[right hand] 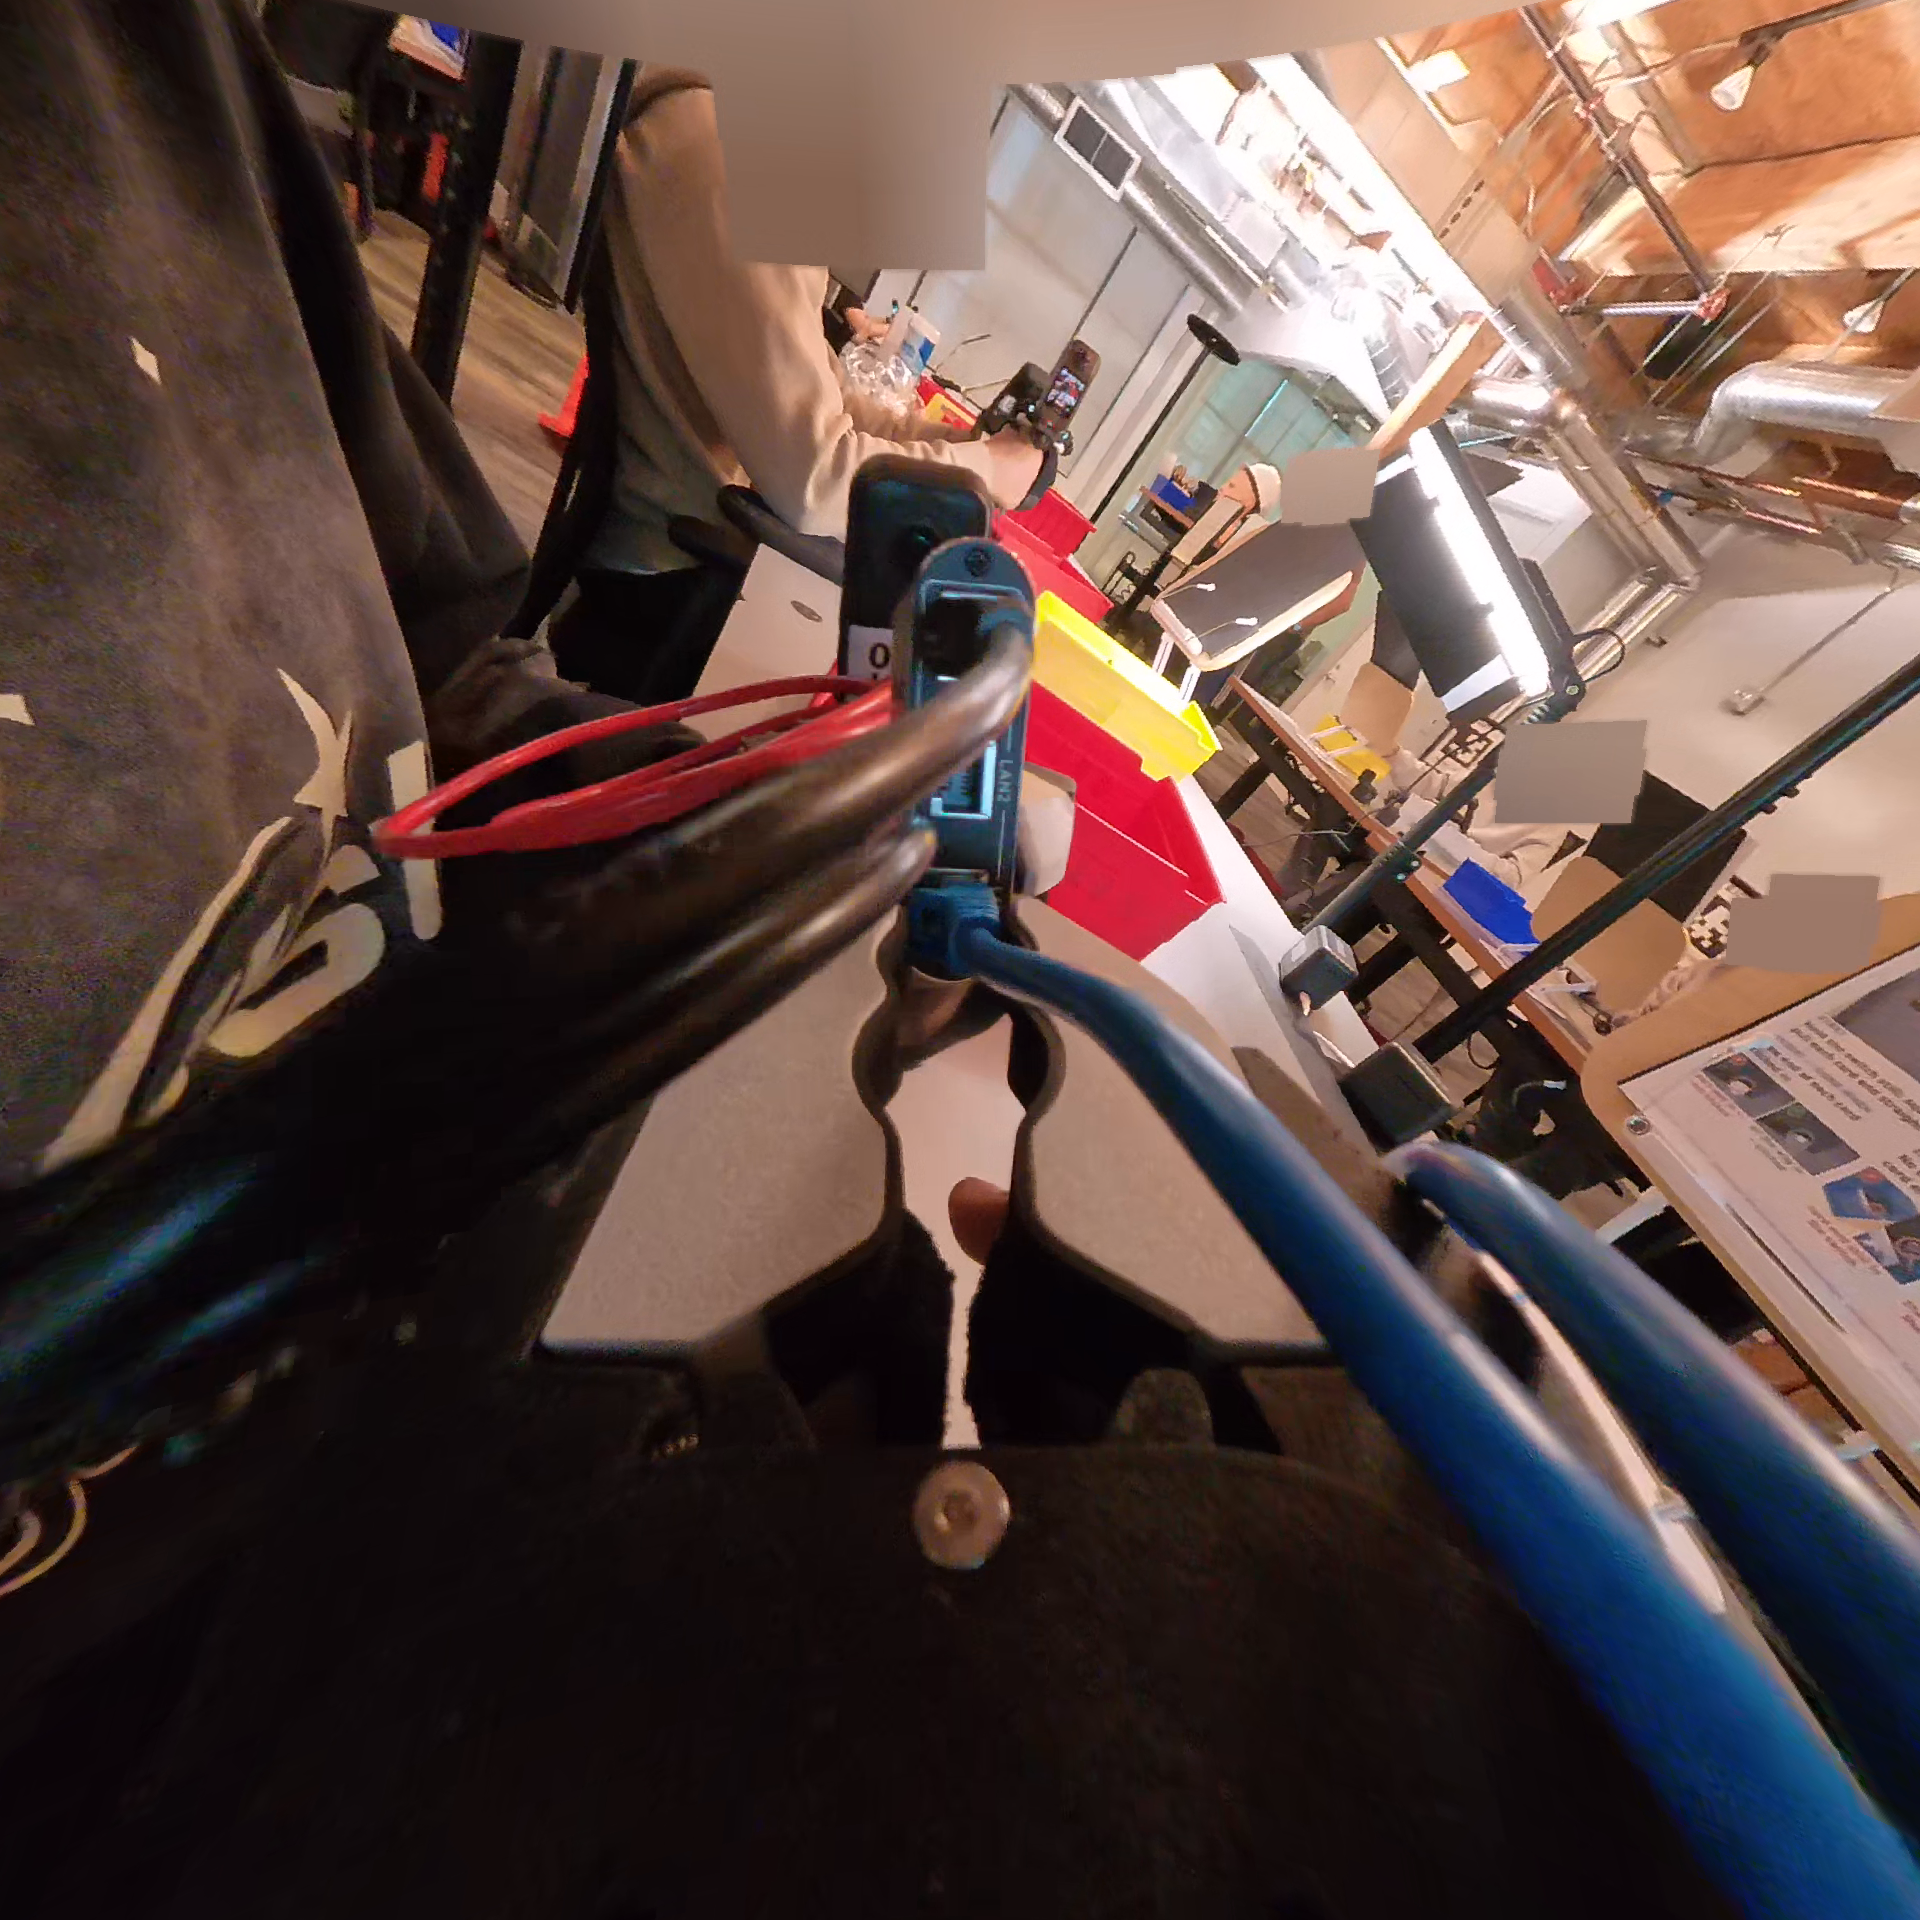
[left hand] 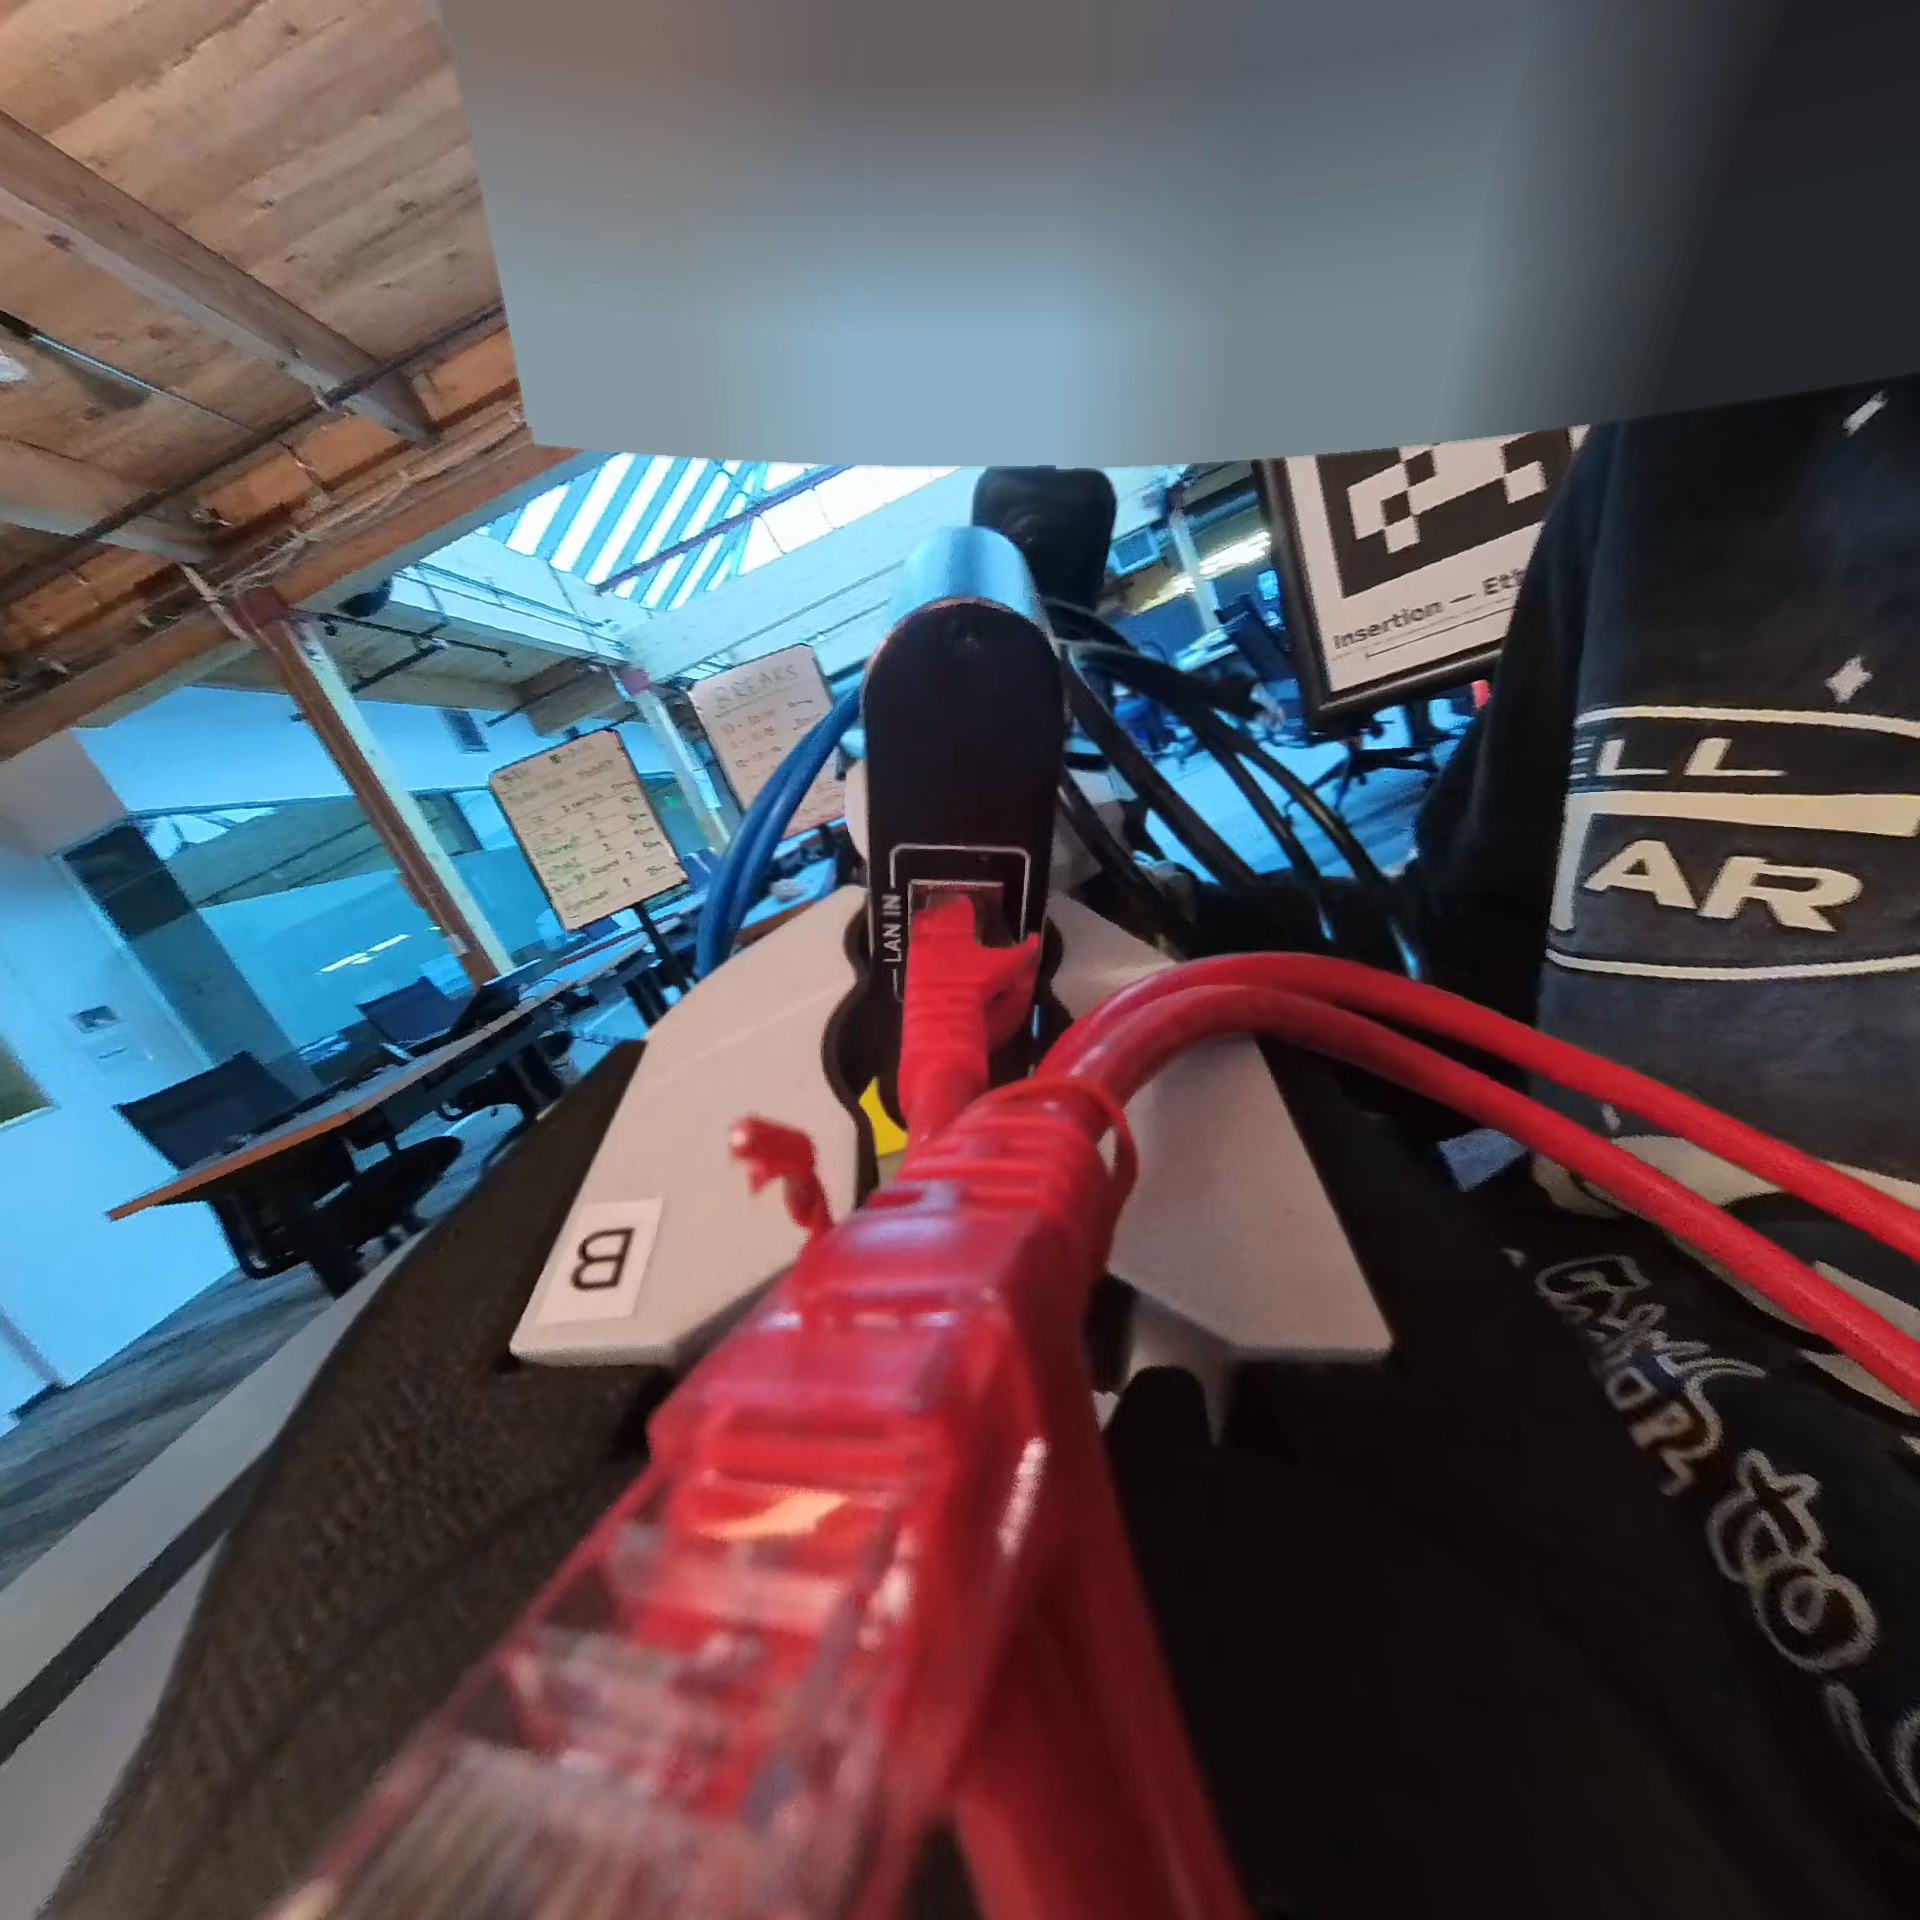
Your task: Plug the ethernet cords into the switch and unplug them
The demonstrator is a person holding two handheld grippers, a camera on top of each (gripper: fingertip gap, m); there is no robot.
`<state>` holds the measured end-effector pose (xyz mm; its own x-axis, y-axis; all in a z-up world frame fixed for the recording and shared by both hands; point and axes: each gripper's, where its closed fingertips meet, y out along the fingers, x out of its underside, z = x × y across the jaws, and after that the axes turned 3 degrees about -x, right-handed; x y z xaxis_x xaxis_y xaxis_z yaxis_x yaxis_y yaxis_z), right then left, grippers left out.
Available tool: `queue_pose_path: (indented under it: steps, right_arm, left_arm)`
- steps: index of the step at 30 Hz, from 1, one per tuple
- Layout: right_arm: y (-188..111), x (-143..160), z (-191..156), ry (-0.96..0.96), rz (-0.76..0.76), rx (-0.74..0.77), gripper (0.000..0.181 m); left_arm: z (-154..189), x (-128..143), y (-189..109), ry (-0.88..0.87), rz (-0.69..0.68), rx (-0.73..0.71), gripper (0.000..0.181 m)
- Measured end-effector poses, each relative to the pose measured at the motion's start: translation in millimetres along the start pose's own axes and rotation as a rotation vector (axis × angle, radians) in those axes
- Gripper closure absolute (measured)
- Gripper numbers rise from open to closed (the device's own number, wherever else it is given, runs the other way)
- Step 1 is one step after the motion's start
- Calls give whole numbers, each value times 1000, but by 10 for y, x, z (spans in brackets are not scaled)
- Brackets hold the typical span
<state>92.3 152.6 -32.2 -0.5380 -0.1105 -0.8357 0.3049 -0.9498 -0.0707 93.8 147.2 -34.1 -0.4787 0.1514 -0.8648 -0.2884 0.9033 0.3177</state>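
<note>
The black switch [left hand: 961, 748] stands end-on between my two grippers. In the left wrist view a red plug [left hand: 951, 966] sits in the switch's single port, and my left gripper [left hand: 951, 997] is shut on its boot between the grey fingers [left hand: 727, 1091]. The cord's other red plug [left hand: 831, 1507] hangs loose close to the camera. In the right wrist view the switch [right hand: 966, 727] shows its other end. A black cable [right hand: 727, 831] is in an upper port. My right gripper [right hand: 951, 997] is shut on a blue plug [right hand: 951, 920] at the lowest port; its blue cord [right hand: 1299, 1247] runs to the lower right.
A person's dark printed shirt [left hand: 1714, 935] is close beside the grippers. Red cord loops [right hand: 623, 769] and black cables crowd the switch. Red bins [right hand: 1122, 852] and a yellow bin [right hand: 1122, 675] stand on the white table [right hand: 769, 634]. A framed marker sign [left hand: 1434, 551] stands behind. My two grippers' fingertips are within a few centimetres of each other.
</note>
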Motion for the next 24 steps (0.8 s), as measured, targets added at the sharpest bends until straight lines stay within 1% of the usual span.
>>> queue_pose_path:
  steps: [1,3,5,6,8,11,15,21,24]
  right_arm:
    - [-2,8,-2,-3,0,-2,167]
    - [3,14,-8,-13,1,0,167]
    - [13,25,19,-5,2,17,167]
    - [20,36,42,3,2,31,174]
    - [33,71,103,4,-7,72,151]
    - [47,96,162,-13,-16,113,116]
    - [77,82,204,-43,-16,164,122]
    - [78,110,273,-30,-22,203,163]
    - [79,125,298,-29,-31,219,162]
  left_arm:
    - [-2,-4,13,5,4,-11,154]
    - [7,-7,30,6,2,-14,151]
    - [-16,-5,24,2,-2,-23,151]
    - [-36,2,18,-15,-6,-28,152]
    - [-94,44,3,-49,-27,-50,154]
    - [-140,94,-14,-29,-52,-81,154]
    - [-169,68,-41,-6,-44,-101,154]
    - [-225,86,-48,11,-59,-144,154]
    - [-246,95,-54,-12,-59,-150,154]
